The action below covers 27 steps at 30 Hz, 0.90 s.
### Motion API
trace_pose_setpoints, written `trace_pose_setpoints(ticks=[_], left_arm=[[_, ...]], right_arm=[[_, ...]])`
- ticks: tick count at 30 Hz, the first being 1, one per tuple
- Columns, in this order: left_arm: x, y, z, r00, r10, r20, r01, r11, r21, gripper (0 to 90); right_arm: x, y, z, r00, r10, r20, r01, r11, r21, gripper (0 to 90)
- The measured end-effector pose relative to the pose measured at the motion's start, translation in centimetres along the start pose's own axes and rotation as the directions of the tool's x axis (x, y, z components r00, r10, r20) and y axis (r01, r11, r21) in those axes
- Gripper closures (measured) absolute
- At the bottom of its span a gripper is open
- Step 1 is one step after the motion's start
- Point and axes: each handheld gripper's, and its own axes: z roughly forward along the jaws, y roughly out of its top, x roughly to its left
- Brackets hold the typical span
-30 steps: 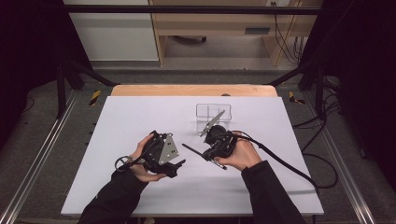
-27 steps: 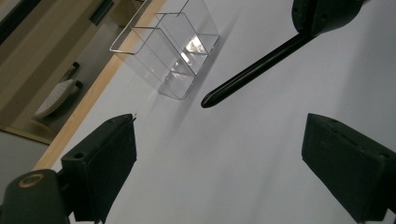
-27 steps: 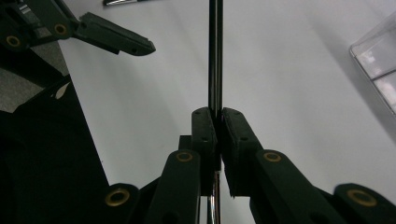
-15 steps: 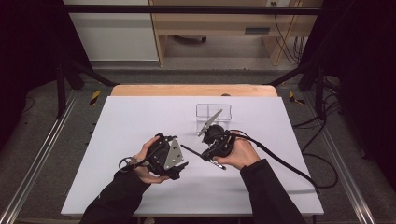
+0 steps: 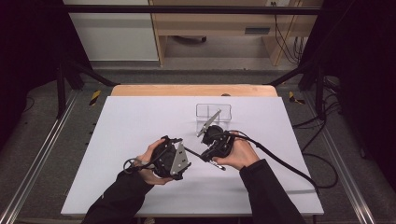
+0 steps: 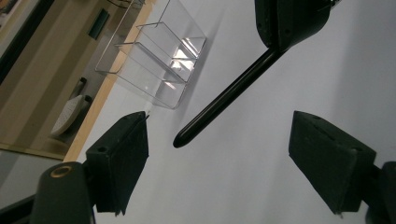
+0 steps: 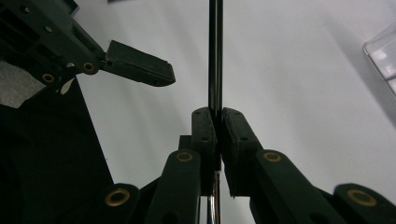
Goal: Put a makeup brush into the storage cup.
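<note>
My right gripper (image 5: pixel 204 156) (image 7: pixel 218 112) is shut on a thin black pen (image 5: pixel 194 152) (image 7: pixel 215 56) that sticks out past its jaws toward my left hand. My left gripper (image 5: pixel 187 155) (image 6: pixel 219 123) faces it over the white table, its jaws apart and just closing a little. In the left gripper view the pen (image 6: pixel 224 98) tip hangs between those jaws without touching either pad. The right gripper's body (image 6: pixel 289 18) shows at the top there. One left gripper fingertip (image 7: pixel 140 65) shows beside the pen.
A clear plastic holder (image 5: pixel 213 114) (image 6: pixel 154 60) (image 7: pixel 385 51) stands on the white table top (image 5: pixel 140 121) behind the hands, with a grey strip (image 5: pixel 208 122) leaning on it. The right gripper's cable (image 5: pixel 289 165) trails off to the right. A wooden edge (image 5: pixel 191 90) runs along the back.
My left hand has shifted right, bringing its gripper up to the pen's tip. The right hand and the pen have stayed put.
</note>
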Motion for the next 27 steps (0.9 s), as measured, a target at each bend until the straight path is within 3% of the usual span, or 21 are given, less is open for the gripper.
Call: trace_pose_setpoints(ticks=[15,21,27], left_arm=[[-0.7,0.4,0.1,0.9962,0.086,-0.015,-0.086,0.9963,0.001,30.7],[-1.2,0.5,0.2,0.9886,0.146,-0.035,-0.146,0.9892,0.015,37.8],[-1.6,0.6,0.3,0.9827,0.181,-0.041,-0.18,0.9835,0.014,44.2]], right_arm=[[0.1,0.2,0.0,0.9999,-0.002,-0.014,0.002,1.0,0.019,84.6],[0.3,0.3,0.1,0.9998,-0.013,-0.016,0.014,0.999,0.031,84.6],[0.5,0.3,0.1,0.9997,-0.017,-0.02,0.017,0.999,0.035,84.6]])
